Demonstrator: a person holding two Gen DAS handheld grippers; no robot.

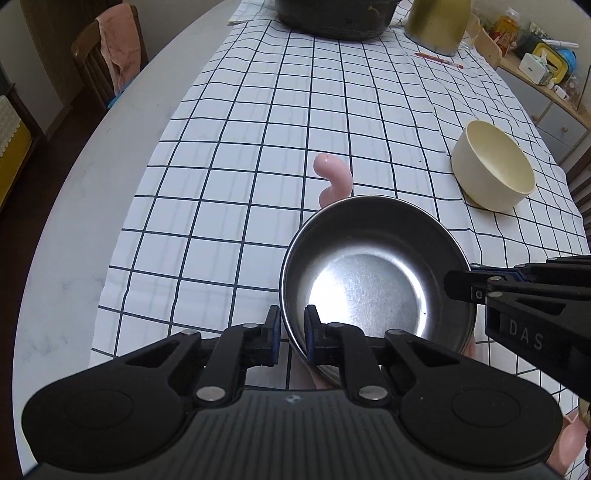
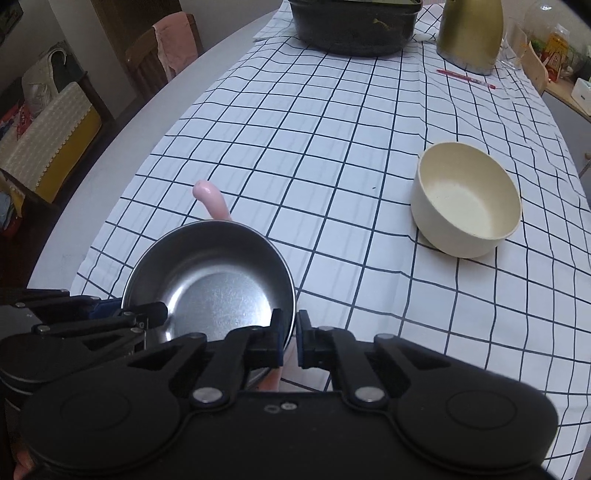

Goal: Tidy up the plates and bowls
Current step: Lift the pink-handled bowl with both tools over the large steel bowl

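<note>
A steel bowl [image 1: 373, 273] [image 2: 210, 280] sits near the front of the checked tablecloth [image 1: 258, 129]. My left gripper [image 1: 293, 325] is shut on the bowl's near-left rim, one finger inside and one outside. My right gripper [image 2: 290, 332] is shut on the opposite near rim, and its arm also shows in the left wrist view [image 1: 461, 288]. A pink curved piece [image 1: 332, 177] [image 2: 212, 201] sticks out from behind the steel bowl; more pink shows beneath the bowl, mostly hidden. A cream bowl [image 1: 495, 166] [image 2: 465, 206] stands upright to the right, apart from both grippers.
At the far end stand a dark tub [image 1: 332, 18] and a gold pot [image 1: 436, 22], with a red pen [image 1: 439, 59] beside them. Bare grey table rim [image 1: 92, 184] runs along the left. A chair with a pink cloth [image 1: 114, 48] stands beyond it.
</note>
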